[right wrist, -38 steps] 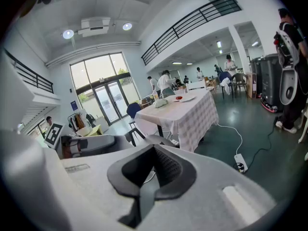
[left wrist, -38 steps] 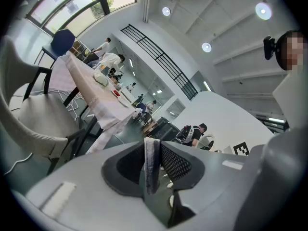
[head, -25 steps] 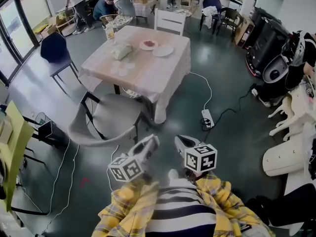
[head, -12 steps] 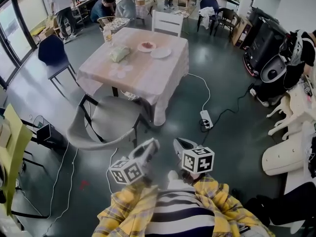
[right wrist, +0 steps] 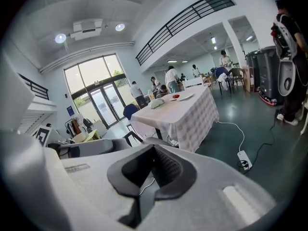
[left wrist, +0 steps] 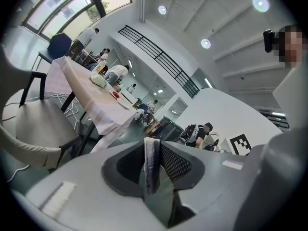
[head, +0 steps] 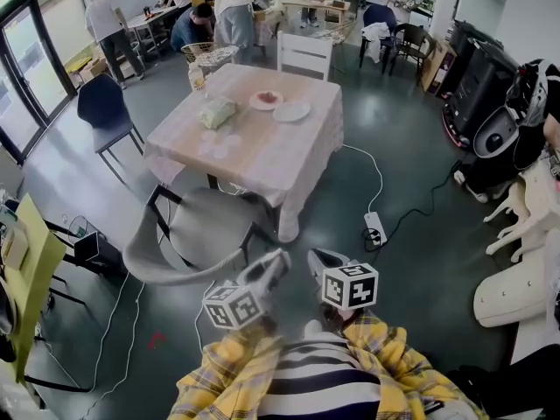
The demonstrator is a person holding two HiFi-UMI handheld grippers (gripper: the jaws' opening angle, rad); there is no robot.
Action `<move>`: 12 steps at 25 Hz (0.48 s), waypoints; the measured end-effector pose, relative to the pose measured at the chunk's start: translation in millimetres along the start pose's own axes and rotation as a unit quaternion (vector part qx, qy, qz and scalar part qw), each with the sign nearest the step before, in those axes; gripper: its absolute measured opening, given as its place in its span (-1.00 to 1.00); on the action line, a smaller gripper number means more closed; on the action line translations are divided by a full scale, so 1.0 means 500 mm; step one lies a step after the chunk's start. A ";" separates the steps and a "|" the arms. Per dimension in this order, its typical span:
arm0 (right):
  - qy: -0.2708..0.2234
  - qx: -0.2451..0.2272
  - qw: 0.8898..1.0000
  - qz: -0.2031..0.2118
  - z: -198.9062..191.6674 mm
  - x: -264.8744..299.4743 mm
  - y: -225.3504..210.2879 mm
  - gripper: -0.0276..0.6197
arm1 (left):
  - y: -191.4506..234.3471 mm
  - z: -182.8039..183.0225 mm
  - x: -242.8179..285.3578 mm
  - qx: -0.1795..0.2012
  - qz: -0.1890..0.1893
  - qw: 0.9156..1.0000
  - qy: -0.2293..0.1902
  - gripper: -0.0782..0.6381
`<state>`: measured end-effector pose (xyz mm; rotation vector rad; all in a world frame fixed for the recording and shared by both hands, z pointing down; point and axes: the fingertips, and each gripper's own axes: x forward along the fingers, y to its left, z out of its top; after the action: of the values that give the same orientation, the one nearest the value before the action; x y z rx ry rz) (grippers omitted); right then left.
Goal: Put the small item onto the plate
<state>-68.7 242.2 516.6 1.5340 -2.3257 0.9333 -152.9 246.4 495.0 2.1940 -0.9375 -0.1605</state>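
A table with a pale cloth (head: 262, 151) stands across the floor, well ahead of both grippers. On its far side lie an empty white plate (head: 292, 112) and a plate with something red (head: 266, 100); a crumpled greenish bag (head: 216, 112) lies to their left. My left gripper (head: 276, 261) is held low, close to my body, and is shut on a thin pale grey item (left wrist: 152, 163) that stands upright between the jaws. My right gripper (head: 317, 256) is beside it; its jaws (right wrist: 153, 152) look shut with nothing between them. The empty plate (right wrist: 186, 96) also shows far off in the right gripper view.
A grey armchair (head: 197, 226) stands between me and the table. A power strip (head: 376, 231) and cables lie on the floor to the right. A blue chair (head: 105, 103), a white chair (head: 304, 54), black machines (head: 490, 103) and several people ring the table.
The head view has shifted, so the table and chair sit slightly lower and to the right in it. Both grippers keep their places by my body. People at the back have moved.
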 end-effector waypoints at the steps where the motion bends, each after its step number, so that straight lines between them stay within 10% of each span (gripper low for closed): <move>1: 0.000 0.000 1.000 0.003 0.009 0.005 -0.007 -0.91 | 0.000 0.006 0.010 0.001 0.002 1.000 -0.003 -0.53; 12: 0.018 -0.001 1.000 0.015 0.045 0.024 -0.112 -0.91 | -0.006 -0.010 0.129 -0.016 0.020 1.000 -0.007 -0.53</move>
<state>-20.9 205.1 527.1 1.4742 -2.3297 0.9570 -102.3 207.5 507.0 2.1459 -0.9801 -0.1699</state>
